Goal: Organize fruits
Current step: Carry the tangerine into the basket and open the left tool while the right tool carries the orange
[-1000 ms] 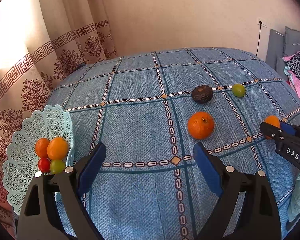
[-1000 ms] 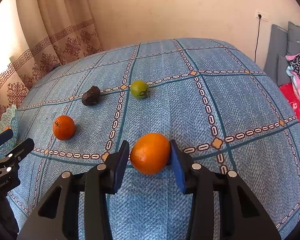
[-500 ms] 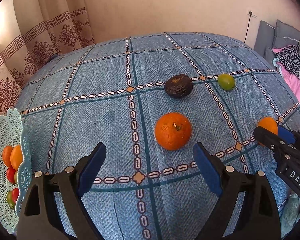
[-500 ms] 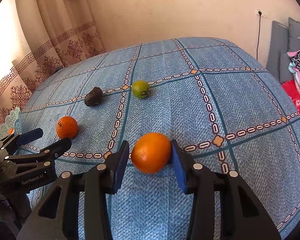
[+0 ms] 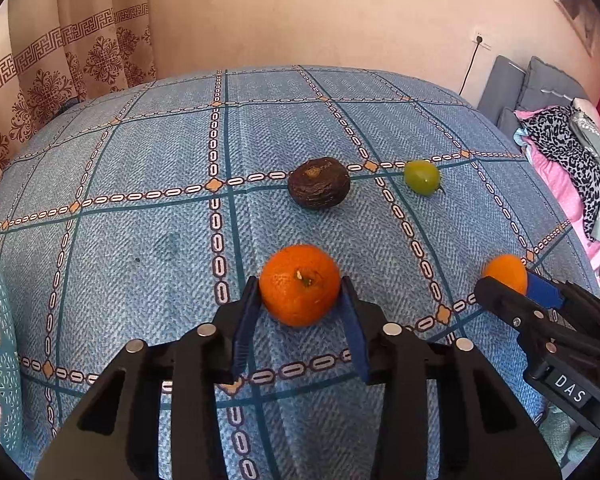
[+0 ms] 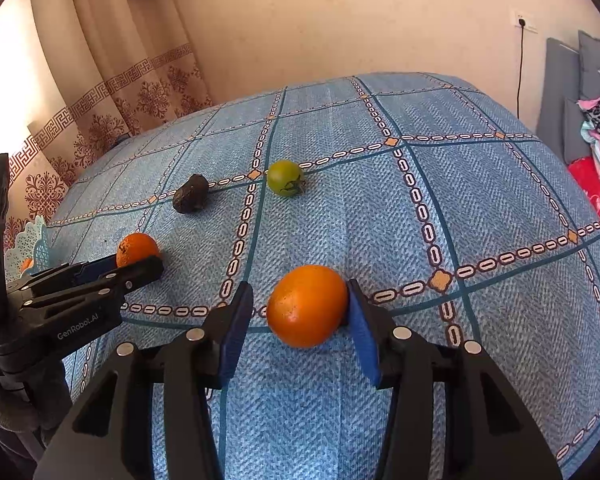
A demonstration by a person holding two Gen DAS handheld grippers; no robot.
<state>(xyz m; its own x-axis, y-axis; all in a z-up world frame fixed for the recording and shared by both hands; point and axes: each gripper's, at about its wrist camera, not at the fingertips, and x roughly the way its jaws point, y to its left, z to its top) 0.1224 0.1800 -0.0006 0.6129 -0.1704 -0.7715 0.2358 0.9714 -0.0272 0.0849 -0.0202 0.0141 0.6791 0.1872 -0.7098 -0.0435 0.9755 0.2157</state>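
The blue patterned bedspread (image 5: pixel 148 248) carries the fruit. The left tool (image 5: pixel 300 300) is narrowed onto a round orange tangerine (image 5: pixel 300 285), stem scar facing up toward the camera, both pads touching it. The right tool (image 6: pixel 300 308) grips a smooth orange fruit (image 6: pixel 307 306), long axis tilted, near the bed's front edge.

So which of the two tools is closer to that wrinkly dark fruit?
Left. The left tool, closed around an orange, sits just in front of the dark fruit. The right tool is farther off to its right, around another orange.
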